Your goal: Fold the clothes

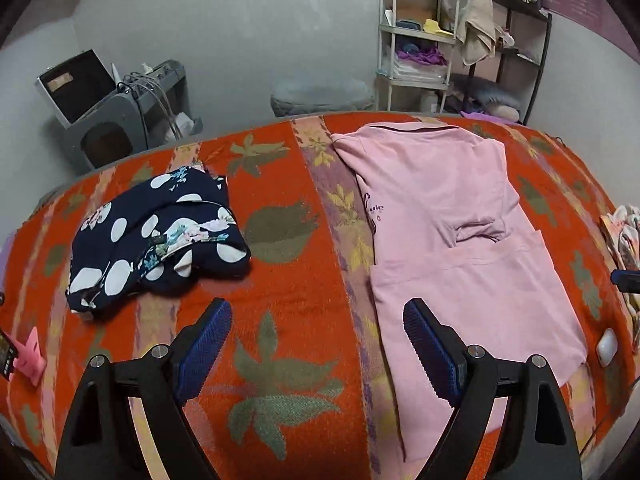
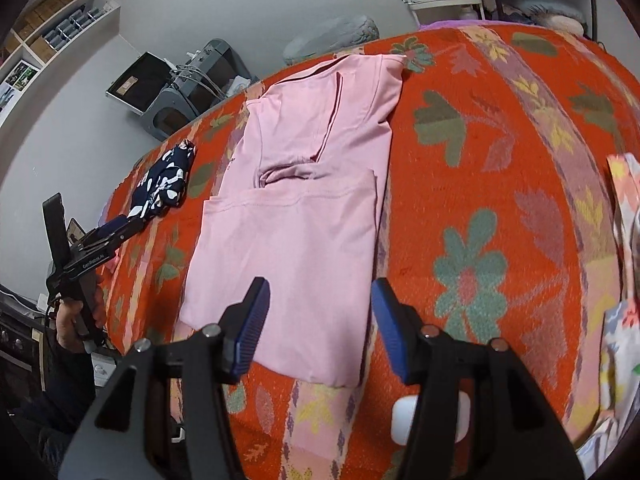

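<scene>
A pink shirt (image 1: 460,240) lies flat on the red flowered blanket (image 1: 288,312), partly folded, with its sides turned in and its collar at the far edge; it also shows in the right wrist view (image 2: 296,216). A dark blue garment with white dots (image 1: 156,236) lies crumpled to its left and shows in the right wrist view (image 2: 168,180) too. My left gripper (image 1: 318,316) is open and empty above the blanket, just left of the shirt's near edge. My right gripper (image 2: 320,300) is open and empty over the shirt's near right corner. The left gripper shows in the right wrist view (image 2: 116,228).
A light flowered cloth (image 2: 624,280) lies at the blanket's right edge. A small white case (image 2: 404,420) sits near the front right. A pink clip (image 1: 30,354) lies at the front left. Shelves (image 1: 416,36), a grey pouffe (image 1: 320,96) and a grey machine (image 1: 120,112) stand beyond the bed.
</scene>
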`<action>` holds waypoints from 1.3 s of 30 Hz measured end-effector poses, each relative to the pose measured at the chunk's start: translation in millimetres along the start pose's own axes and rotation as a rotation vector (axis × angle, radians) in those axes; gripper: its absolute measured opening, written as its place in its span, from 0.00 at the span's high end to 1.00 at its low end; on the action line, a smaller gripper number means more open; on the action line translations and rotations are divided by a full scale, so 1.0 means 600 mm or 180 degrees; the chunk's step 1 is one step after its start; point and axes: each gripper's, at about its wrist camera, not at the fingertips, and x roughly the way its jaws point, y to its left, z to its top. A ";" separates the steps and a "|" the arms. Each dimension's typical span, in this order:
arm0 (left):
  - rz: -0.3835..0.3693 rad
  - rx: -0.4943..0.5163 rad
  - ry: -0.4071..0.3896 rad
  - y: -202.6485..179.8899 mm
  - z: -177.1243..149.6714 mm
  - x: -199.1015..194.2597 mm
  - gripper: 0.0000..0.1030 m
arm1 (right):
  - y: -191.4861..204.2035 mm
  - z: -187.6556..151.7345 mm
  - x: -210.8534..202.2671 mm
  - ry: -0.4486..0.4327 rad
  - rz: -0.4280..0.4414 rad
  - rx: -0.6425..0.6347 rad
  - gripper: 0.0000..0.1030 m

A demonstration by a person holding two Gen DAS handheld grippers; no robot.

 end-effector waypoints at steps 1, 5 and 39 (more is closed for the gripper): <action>-0.0007 0.0009 -0.0007 -0.001 0.007 0.004 0.14 | 0.004 0.013 0.001 -0.0001 -0.0012 -0.0044 0.49; -0.0013 0.0049 -0.0071 0.006 0.049 0.026 0.14 | 0.013 0.077 -0.001 -0.0096 -0.0061 -0.0194 0.49; -0.2265 -0.0980 0.1077 0.041 0.331 0.466 0.14 | -0.183 0.379 0.262 0.0064 0.0272 0.0304 0.47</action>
